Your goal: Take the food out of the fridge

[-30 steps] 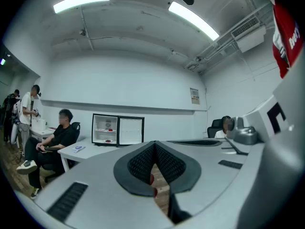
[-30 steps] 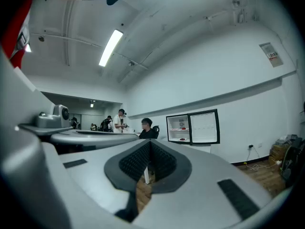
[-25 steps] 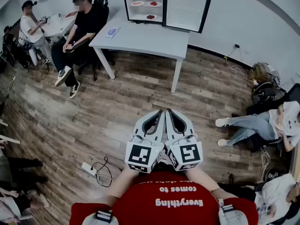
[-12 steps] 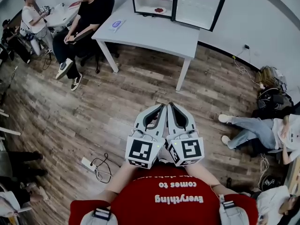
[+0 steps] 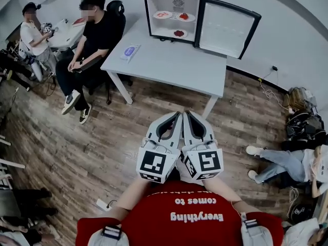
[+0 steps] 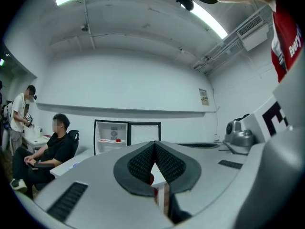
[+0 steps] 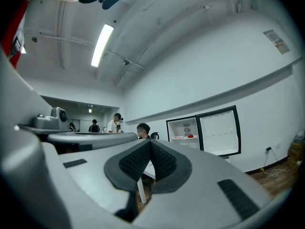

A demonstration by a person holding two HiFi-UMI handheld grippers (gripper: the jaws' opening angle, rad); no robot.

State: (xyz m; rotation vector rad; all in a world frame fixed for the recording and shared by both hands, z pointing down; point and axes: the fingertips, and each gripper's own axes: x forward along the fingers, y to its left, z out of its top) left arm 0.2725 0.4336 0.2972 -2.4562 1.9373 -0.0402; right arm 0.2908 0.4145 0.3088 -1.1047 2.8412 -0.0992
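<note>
A small black fridge (image 5: 173,12) stands open at the far end of a white table (image 5: 169,65), its door (image 5: 228,28) swung to the right. Inside, two plates of red food (image 5: 163,14) (image 5: 184,17) lie on the upper shelf and one more (image 5: 178,33) lies below. My left gripper (image 5: 176,118) and right gripper (image 5: 188,118) are held side by side in front of my chest, well short of the table, both shut and empty. The left gripper (image 6: 155,144) points level at the fridge (image 6: 112,137). In the right gripper view the gripper (image 7: 150,144) sees the fridge (image 7: 186,130) to its right.
A person in black (image 5: 89,29) sits at the table's left end, another person (image 5: 31,35) farther left. Someone sits on the floor at right (image 5: 287,158) near bags (image 5: 302,122). A blue-printed card (image 5: 129,51) lies on the table. A power strip (image 5: 105,205) lies on the wood floor.
The table and fridge have drawn nearer and lower in the head view as I walk toward them. Both grippers stay shut and held together in front of me.
</note>
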